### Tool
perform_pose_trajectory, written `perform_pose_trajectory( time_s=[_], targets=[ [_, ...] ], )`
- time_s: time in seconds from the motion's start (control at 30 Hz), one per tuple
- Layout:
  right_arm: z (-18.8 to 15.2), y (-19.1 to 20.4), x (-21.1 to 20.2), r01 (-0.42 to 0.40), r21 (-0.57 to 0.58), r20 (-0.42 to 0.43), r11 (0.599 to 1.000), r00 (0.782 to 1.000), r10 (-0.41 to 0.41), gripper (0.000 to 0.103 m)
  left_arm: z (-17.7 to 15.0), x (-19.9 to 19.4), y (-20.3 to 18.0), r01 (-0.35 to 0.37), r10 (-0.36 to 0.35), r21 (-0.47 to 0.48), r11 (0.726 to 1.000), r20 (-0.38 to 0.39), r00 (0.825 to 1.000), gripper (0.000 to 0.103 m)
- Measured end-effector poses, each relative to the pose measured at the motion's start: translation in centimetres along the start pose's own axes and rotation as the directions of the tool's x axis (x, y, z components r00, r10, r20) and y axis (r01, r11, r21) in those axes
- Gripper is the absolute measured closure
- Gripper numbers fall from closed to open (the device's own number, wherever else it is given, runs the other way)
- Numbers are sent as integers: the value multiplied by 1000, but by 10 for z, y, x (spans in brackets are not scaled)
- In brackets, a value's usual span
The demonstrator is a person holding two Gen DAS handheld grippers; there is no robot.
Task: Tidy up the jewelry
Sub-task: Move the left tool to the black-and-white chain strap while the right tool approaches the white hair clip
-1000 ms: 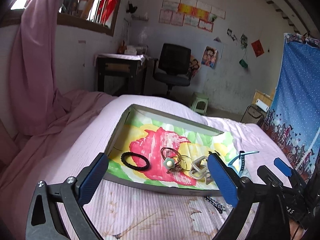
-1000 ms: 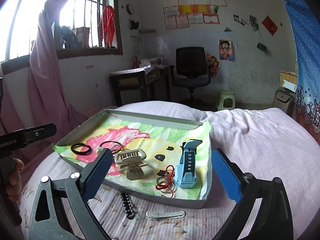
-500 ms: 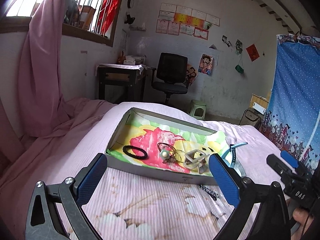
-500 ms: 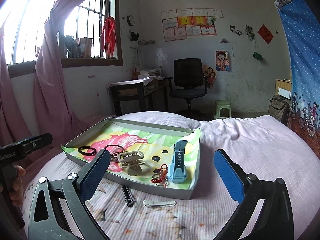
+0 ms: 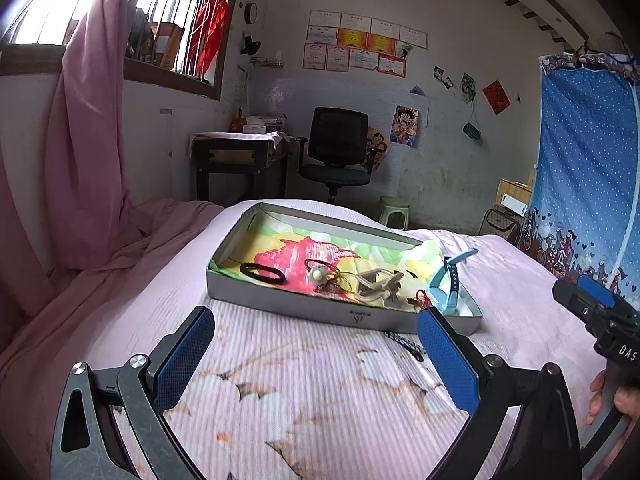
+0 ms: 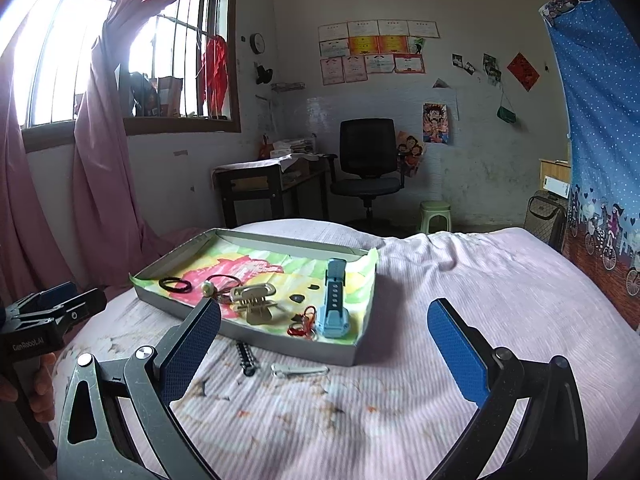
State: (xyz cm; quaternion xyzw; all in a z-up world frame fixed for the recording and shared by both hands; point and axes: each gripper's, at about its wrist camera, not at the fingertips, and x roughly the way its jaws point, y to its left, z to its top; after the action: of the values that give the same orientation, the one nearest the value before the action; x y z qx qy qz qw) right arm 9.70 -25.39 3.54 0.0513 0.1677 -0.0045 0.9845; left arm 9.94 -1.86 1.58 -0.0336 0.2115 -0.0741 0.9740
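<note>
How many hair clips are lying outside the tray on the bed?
2: a black clip by the tray's near wall, and a clear clip just right of it. Others may be hidden behind the grippers.

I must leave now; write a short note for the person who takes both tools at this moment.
Left tool: open, holding nothing, above the bed in front of the tray.
Right tool: open, holding nothing, also in front of the tray.
In the tray: black hair ties, beige claw clip, blue watch, red cord.
Left to do: black clip and pale hair clip lie on the bedsheet outside the tray's near wall; they probably go in next.
</note>
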Motion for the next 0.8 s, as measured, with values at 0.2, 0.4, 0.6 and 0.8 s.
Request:
perform_pose_trajectory(
  time_s=[0.2,0.4,0.6,0.8],
  targets=[
    [-7,-4,-1,-42,-22,-73,999,997,40,1,-11,2,-3,14,-13,18,1000,-34,999,1],
    [-22,-2,10,-26,-71,-157,997,987,15,1,-23,17,-4,9,-5,31,999,-117,993,1],
    [-29,-4,25,-13,-83,-227,996,974,-7,1,-27,35,-6,25,-19,28,999,-202,979,1],
    [-37,-10,42,-12,-64,-288,998,958,-7,1,-26,58,-17,42,-30,34,999,-289,957,1]
  ],
)
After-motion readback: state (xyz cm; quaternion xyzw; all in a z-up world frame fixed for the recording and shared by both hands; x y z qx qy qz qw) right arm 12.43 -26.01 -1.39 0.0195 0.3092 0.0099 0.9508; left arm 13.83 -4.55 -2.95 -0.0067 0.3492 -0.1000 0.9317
